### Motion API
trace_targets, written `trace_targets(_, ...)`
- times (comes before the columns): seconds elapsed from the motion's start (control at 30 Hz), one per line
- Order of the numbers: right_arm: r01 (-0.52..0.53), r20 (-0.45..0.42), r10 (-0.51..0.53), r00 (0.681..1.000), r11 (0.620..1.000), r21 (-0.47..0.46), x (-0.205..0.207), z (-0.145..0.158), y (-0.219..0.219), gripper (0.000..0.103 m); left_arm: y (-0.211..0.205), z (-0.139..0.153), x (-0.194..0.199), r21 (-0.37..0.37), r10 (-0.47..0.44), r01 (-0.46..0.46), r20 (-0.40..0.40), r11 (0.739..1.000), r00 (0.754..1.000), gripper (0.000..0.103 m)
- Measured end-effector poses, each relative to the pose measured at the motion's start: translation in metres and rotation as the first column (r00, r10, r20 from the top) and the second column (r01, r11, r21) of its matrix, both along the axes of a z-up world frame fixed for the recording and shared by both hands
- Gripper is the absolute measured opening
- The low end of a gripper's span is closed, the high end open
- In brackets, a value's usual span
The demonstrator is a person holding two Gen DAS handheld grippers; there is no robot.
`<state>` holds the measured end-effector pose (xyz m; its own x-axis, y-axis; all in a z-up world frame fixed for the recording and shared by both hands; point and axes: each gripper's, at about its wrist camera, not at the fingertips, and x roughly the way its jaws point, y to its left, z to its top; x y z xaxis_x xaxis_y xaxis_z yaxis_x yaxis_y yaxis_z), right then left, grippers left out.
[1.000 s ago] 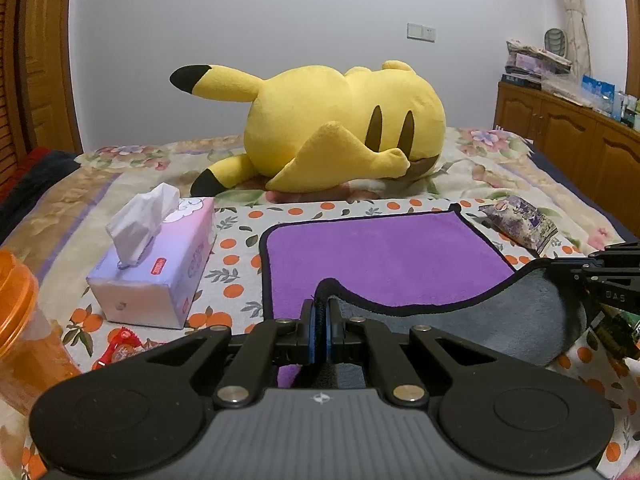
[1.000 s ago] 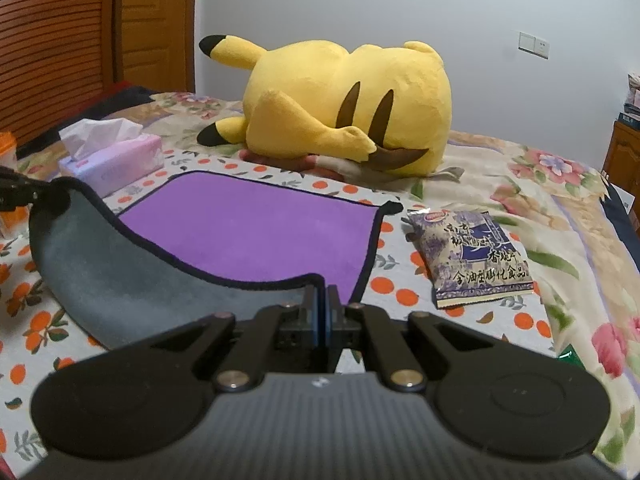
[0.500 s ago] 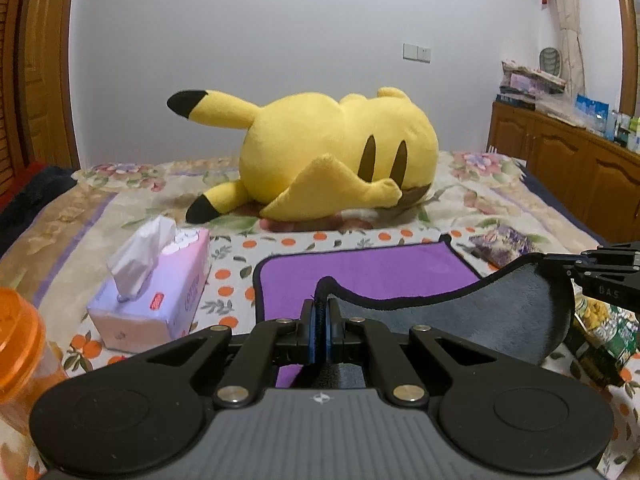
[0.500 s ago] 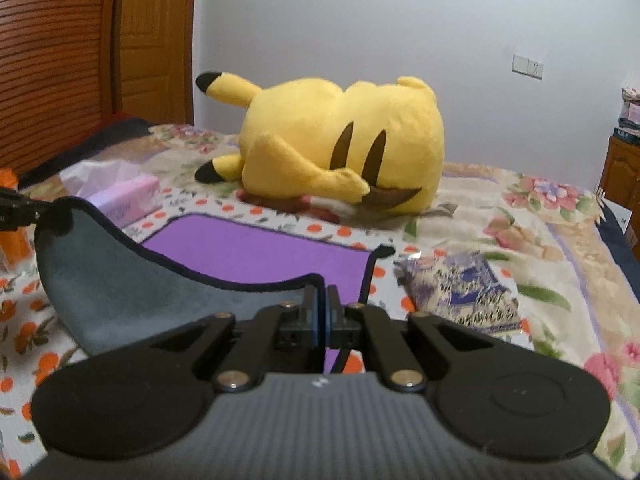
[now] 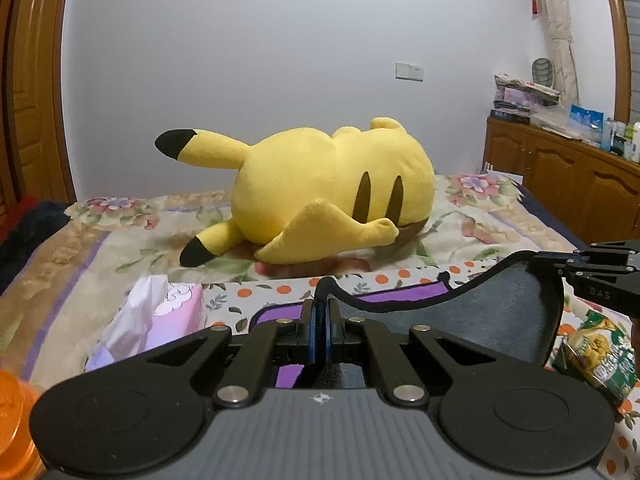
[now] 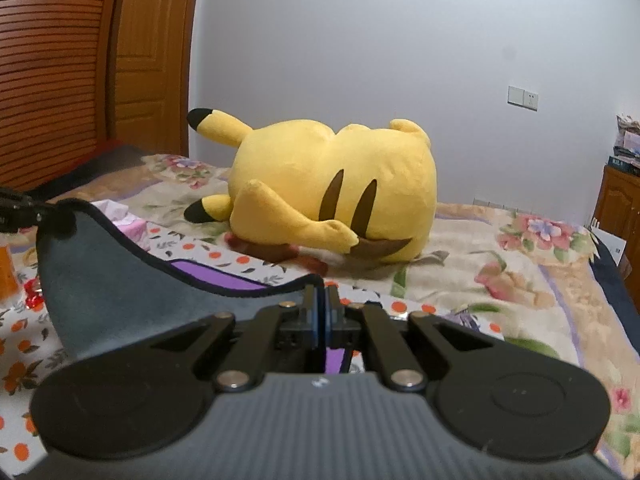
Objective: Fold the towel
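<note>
The towel [image 5: 492, 316] is purple on top and grey underneath, with a black hem. Its near edge is lifted off the bed, so the grey underside [image 6: 120, 280] hangs facing me and only a strip of purple shows behind it. My left gripper [image 5: 320, 300] is shut on the near left corner. My right gripper [image 6: 320, 292] is shut on the near right corner. In the left wrist view the right gripper [image 5: 536, 258] shows at the right edge, pinching its corner. In the right wrist view the left gripper [image 6: 44, 210] shows at the left edge.
A big yellow plush toy [image 5: 332, 200] lies on the bed behind the towel. A tissue box [image 5: 160, 320] sits to the left, an orange container [image 5: 16, 416] at the near left, a snack bag [image 5: 600, 356] at the right. A wooden cabinet [image 5: 568, 184] stands far right.
Both grippers have risen with the towel's near corners, lifting more of the grey underside. Much less of the purple face is visible than one second ago.
</note>
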<state>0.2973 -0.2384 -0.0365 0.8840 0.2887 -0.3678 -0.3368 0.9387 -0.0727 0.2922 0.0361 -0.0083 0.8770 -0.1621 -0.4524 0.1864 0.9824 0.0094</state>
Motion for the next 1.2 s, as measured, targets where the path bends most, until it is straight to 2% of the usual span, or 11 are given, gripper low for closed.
trace_targets(0.2, -0.008, -0.014, 0.009, 1.0, 0.999, 0.051, 0.017, 0.001, 0.0, 0.004, 0.001, 0.005, 0.012, -0.006, 0.021, -0.02, 0.018, 1.0, 1.0, 0.005)
trace_targets(0.5, 0.015, -0.014, -0.014, 1.0, 0.999, 0.043, 0.04, 0.0, 0.005, 0.004, -0.003, 0.007, 0.033, 0.019, 0.033, -0.033, 0.022, 0.999, 0.999, 0.005)
trace_targets(0.73, 0.05, -0.02, -0.05, 0.999, 0.999, 0.001, 0.065, -0.005, 0.008, 0.004, -0.005, -0.001, 0.061, 0.031, 0.05, -0.051, 0.013, 0.998, 0.999, 0.005)
trace_targets(1.0, 0.031, -0.031, -0.034, 0.999, 0.994, -0.102, 0.09, -0.015, 0.023, 0.003, -0.002, -0.015, 0.097, 0.041, 0.094, -0.093, -0.018, 0.995, 0.995, 0.005)
trace_targets(1.2, 0.091, -0.122, -0.097, 0.988, 0.994, -0.054, 0.109, -0.033, 0.019, 0.004, -0.003, -0.032, 0.119, 0.074, 0.104, -0.1, -0.05, 0.992, 0.993, 0.005)
